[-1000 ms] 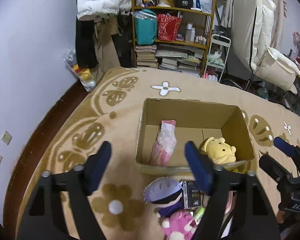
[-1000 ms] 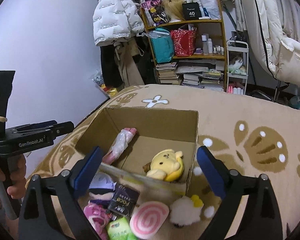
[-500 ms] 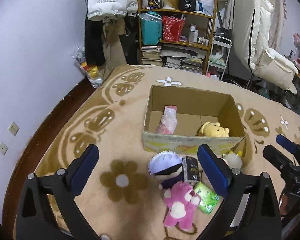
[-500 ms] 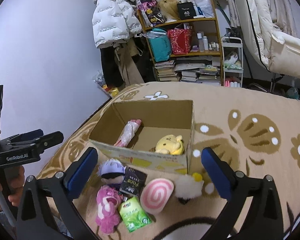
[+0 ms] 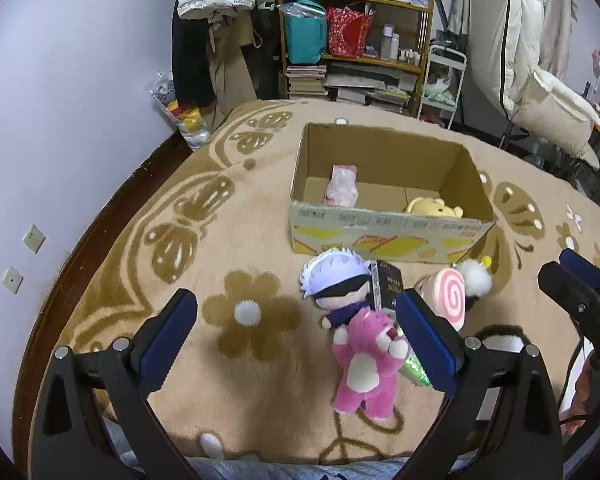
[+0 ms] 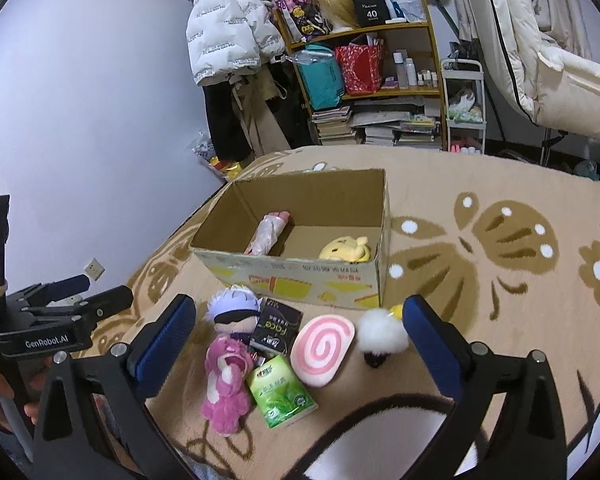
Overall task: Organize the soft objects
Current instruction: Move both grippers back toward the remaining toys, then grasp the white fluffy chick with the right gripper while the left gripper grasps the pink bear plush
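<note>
Two grippers are hovering over a tan flowered blanket (image 5: 236, 240), both with jaws spread wide and nothing between the pads. The left gripper (image 5: 296, 334) is framing bare blanket and a pink bear (image 5: 366, 368); the right gripper (image 6: 298, 340) is framing the loose pile.

Inside the cardboard box (image 6: 300, 280), open at the top, a pink wrapped bundle (image 6: 268, 232) is lying toward 10 o'clock against the left wall, and a yellow plush (image 6: 346, 250) is sitting at 4 o'clock in the near right corner. Much of the box floor between them is showing bare.

Outside, just beside the box's near wall at 6 o'clock, the remaining items are clustering: a white-haired doll (image 6: 234, 314) touching the pink bear below it, a black packet (image 6: 276, 326) tucked against the doll, a green tissue pack (image 6: 280, 394), a pink swirl cushion (image 6: 324, 350) and a white pompom (image 6: 382, 334) near the box's right corner.

Open blanket is lying wide at 9 o'clock in the left wrist view, running to the dark wooden edge (image 5: 100, 228) along the wall. At 3 o'clock in the right wrist view the blanket is also lying unobstructed. A cluttered bookshelf (image 6: 380, 92) is standing at 12 o'clock, well apart from the box.
</note>
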Demonstrator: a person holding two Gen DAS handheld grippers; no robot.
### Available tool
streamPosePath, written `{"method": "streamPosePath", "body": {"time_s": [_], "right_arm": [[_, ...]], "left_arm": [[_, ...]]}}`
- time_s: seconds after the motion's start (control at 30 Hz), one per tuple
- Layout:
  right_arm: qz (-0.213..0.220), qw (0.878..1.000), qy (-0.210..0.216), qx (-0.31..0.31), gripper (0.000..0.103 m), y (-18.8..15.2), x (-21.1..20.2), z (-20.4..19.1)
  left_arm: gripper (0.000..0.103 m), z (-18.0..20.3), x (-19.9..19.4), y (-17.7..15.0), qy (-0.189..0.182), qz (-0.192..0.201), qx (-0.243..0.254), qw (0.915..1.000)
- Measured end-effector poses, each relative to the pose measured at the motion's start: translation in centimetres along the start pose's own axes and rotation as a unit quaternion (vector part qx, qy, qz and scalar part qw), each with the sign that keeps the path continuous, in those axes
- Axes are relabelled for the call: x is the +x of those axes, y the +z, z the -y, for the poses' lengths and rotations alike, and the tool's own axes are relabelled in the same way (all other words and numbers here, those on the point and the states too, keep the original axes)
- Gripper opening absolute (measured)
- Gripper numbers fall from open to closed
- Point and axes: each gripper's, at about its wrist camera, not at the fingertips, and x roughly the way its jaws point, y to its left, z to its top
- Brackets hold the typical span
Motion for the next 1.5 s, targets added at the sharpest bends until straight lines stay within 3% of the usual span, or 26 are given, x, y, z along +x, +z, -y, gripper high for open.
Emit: {"method": "streamPosePath", "body": {"time_s": [0.57,1.17,1.33,1.5], "right_arm": [[-0.040,0.999,-0.002,0.025,0.103,-1.2,2.6,1.0],[-0.091,0.991,-0.048,0.091,0.103,-1.1,7.9,5.6],[-0.108,0.986,-0.057,0.112,0.094,-1.5,9.2,7.2],[-0.129,0.981,-0.060,0.129,0.077,-1.9,10.2,8.2]], "left_arm": [[0.099,1.3,3.6,-1.9,-0.005,-0.054,0.010,0.9985],[0.099,2.8,7.7,-2.5,-0.023,-0.109,0.011,0.9937],[0.099,3.5,8.9,-2.8,-0.025,-0.124,0.019,0.9918],[0.099,4.2,10.2,-3.0,-0.030,-0.141,0.023,0.9892]]}}
